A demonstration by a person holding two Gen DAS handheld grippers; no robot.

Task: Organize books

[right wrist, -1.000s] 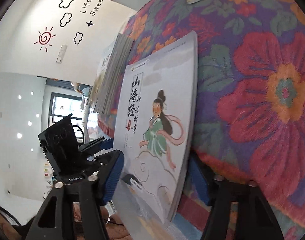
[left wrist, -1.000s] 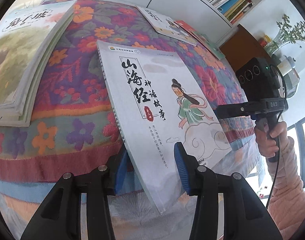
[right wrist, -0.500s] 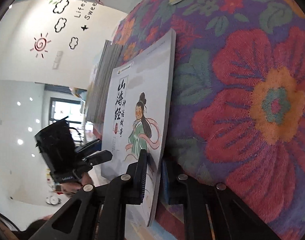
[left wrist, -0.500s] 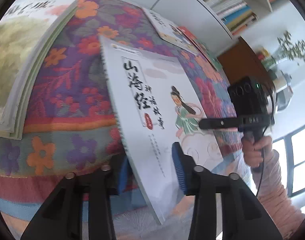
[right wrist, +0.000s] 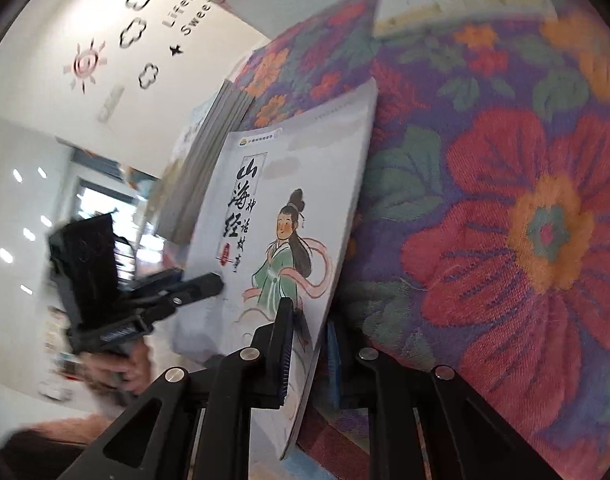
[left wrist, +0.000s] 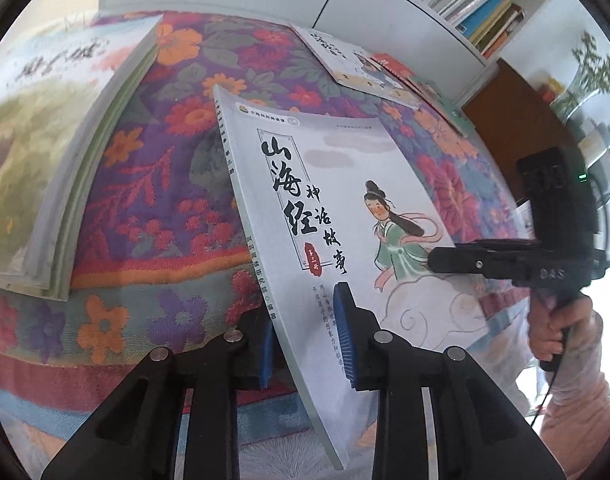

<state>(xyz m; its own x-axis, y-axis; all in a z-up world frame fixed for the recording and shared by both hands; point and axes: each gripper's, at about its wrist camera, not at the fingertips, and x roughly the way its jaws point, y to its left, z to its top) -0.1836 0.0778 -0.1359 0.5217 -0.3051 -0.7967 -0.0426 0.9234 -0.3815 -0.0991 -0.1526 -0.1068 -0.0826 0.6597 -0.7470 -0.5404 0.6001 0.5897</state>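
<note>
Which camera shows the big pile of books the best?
The left wrist view. There the pile of books lies at the left on the flowery cloth, showing its top cover and page edges. The right wrist view shows only its blurred page edges behind the white storybook.

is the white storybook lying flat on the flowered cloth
No, the white storybook is tilted up off the flowered cloth, with the left gripper and right gripper each clamped on a near edge.

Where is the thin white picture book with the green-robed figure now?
The thin white picture book is tilted up off the flowered tablecloth, right of the book stack, held at its near edge by the left gripper and right gripper.
</note>
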